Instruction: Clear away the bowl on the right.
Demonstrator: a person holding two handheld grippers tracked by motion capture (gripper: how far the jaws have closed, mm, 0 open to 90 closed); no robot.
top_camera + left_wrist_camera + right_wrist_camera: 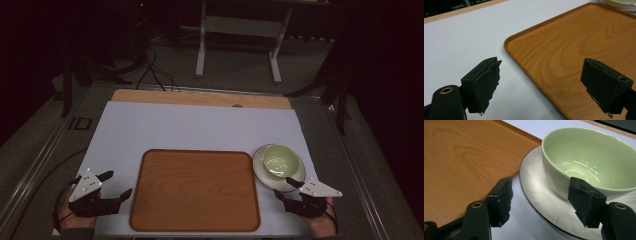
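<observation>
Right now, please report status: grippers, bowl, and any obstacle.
Left gripper open beside tray. Right gripper open, jaws around plate rim. Green bowl sits on plate, unheld. Nothing blocking.

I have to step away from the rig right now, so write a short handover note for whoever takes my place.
Left gripper: open, holding nothing, beside the wooden tray's left edge.
Right gripper: open, holding nothing, at the near rim of the plate.
Green bowl sits on the plate, right of the tray, on the white mat.
Done: nothing is on the tray yet.
Left: probably grip the plate or bowl and move it onto the tray.
</observation>
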